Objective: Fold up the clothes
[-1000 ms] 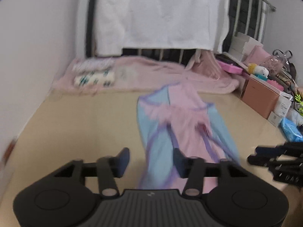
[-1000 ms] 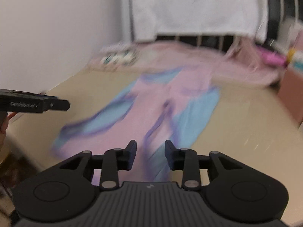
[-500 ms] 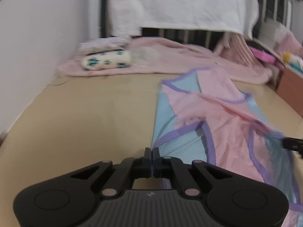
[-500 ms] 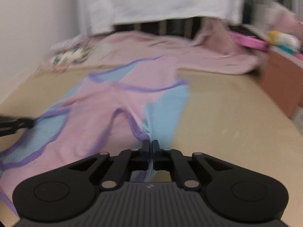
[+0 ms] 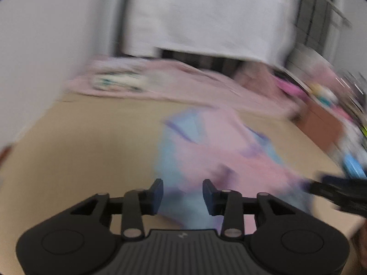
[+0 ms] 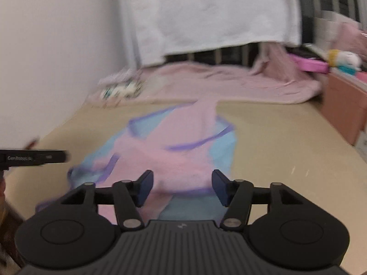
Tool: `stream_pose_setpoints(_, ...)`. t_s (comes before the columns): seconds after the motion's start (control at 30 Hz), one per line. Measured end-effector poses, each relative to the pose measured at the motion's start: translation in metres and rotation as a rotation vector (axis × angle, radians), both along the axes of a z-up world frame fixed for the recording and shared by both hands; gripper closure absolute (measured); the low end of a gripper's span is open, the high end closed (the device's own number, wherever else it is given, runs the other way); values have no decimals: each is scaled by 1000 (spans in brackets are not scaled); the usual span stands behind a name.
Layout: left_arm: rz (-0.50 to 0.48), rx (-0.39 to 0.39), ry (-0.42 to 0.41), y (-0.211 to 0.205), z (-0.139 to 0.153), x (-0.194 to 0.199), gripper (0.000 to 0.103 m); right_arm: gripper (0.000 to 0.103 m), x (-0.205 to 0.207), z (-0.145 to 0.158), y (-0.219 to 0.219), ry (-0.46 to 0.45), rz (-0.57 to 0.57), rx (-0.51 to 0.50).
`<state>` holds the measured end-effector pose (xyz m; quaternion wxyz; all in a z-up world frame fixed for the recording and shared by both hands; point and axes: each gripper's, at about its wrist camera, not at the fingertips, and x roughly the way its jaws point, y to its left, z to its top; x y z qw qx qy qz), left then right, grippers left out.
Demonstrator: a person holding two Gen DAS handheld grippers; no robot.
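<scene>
A pink and light-blue garment [image 5: 218,158] [image 6: 181,153] with purple trim lies on the tan surface [image 5: 91,151], its near end folded over itself. My left gripper [image 5: 182,193] hangs open above the garment's near left end, nothing between its fingers. My right gripper [image 6: 182,188] is open too, above the near edge of the garment. The right gripper's black fingers [image 5: 339,192] show at the right edge of the left wrist view. The left gripper's finger [image 6: 34,158] juts in from the left of the right wrist view. Both views are motion-blurred.
A pink blanket [image 6: 229,84] and a small patterned bundle [image 6: 121,90] lie at the far end below a hanging white sheet [image 6: 213,16]. A brown box [image 6: 344,105] with toys and clutter stands on the right. A white wall [image 6: 52,45] runs along the left.
Half a second ago both grippers were shut on the garment's near edge. Both have since opened and pulled back, and the garment lies released with its near end folded over.
</scene>
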<state>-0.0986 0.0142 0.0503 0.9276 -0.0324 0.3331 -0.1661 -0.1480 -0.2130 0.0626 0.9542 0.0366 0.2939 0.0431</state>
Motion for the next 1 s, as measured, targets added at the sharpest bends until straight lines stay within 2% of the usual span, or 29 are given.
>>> stream_pose_setpoints(0.07,-47,24,37,-19,-14,-5,67,63,0,-1,2,10,6,-8)
stream_pose_setpoints(0.1,-47,42,59,-26,-22,-6,68,65,0,-2,4,15,9,-12)
stream_pose_setpoints(0.17,-32,16,58,-24,-19,-5,73,71,0,-4,6,25,14,-20)
stream_pose_setpoints(0.23,-14,-16,51,-20,-13,-4,73,71,0,-5,8,35,20,-28)
stream_pose_setpoints(0.3,4,-49,44,-16,-8,-3,68,71,0,-7,10,45,25,-35)
stream_pose_setpoints(0.37,78,-58,-2,-9,4,5,50,68,0,-9,12,55,30,-43)
stream_pose_setpoints(0.4,100,-34,-21,-8,9,15,46,68,0,-9,13,60,33,-47)
stream_pose_setpoints(0.5,77,118,33,-10,17,70,42,69,-1,-12,17,75,41,-59)
stream_pose_setpoints(0.53,67,171,53,-11,19,90,37,69,-1,-12,18,80,44,-63)
stream_pose_setpoints(0.8,37,83,160,-12,-20,190,40,69,-5,-30,45,130,76,-106)
stream_pose_setpoints(0.83,54,114,143,-16,-23,192,54,69,-6,-33,46,136,80,-104)
stream_pose_setpoints(0.87,77,157,118,-21,-25,191,84,69,-7,-36,48,142,84,-100)
stream_pose_setpoints(0.9,88,190,99,-24,-25,187,98,69,-8,-39,49,148,89,-97)
stream_pose_setpoints(0.93,89,205,92,-25,-25,184,102,69,-9,-40,49,141,96,-106)
stream_pose_setpoints(1.0,139,278,81,-21,-24,175,102,69,-6,-38,45,152,97,-111)
